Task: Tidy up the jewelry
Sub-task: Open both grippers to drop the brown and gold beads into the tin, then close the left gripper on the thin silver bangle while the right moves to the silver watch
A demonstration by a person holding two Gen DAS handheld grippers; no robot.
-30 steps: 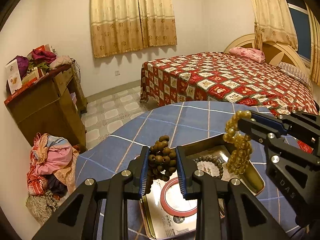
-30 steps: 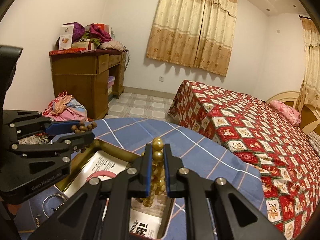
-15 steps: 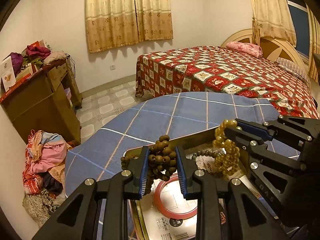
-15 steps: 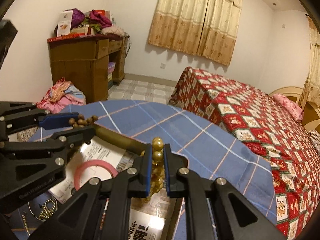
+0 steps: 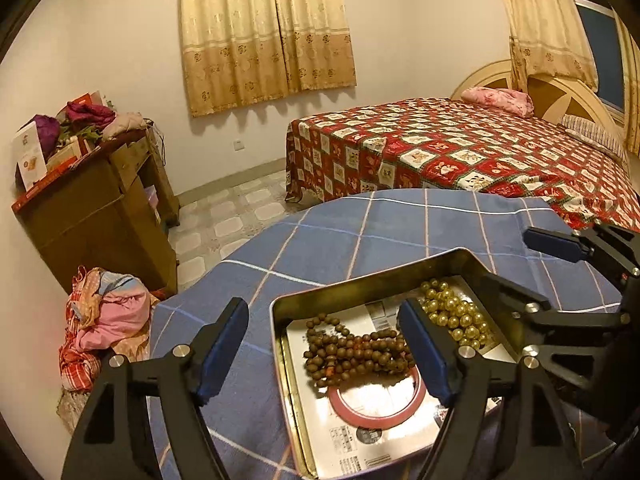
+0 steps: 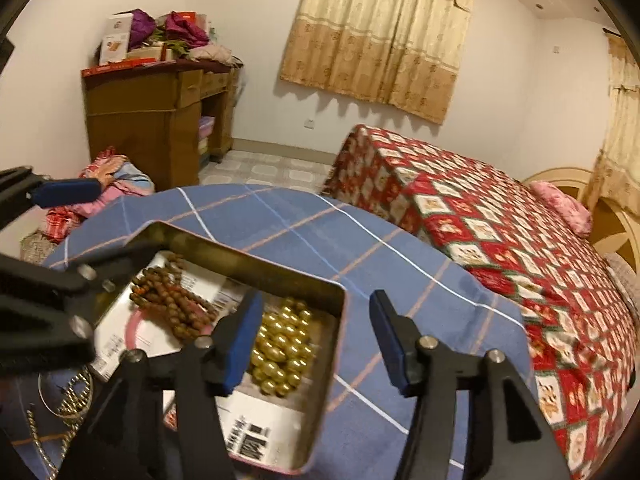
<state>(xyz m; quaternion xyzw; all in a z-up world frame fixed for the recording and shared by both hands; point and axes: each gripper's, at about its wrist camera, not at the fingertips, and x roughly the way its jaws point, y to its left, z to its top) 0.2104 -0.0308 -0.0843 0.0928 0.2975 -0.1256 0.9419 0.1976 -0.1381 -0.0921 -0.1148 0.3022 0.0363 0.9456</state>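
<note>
Over the tin [image 5: 280, 304], both sets of jaws are opening with nothing between them: left gripper [image 5: 324, 352], right gripper [image 6: 316, 340]. Brown beads [image 5: 356, 354] and gold beads [image 6: 280, 348] lie inside. Next, I'd guess, comes the chain [image 6: 72, 400] lying beside the tin.

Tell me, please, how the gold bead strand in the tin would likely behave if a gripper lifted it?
The gold bead strand lies heaped in the tin, so it would probably drape limply. Its glossy round beads may slip between pads.
</note>
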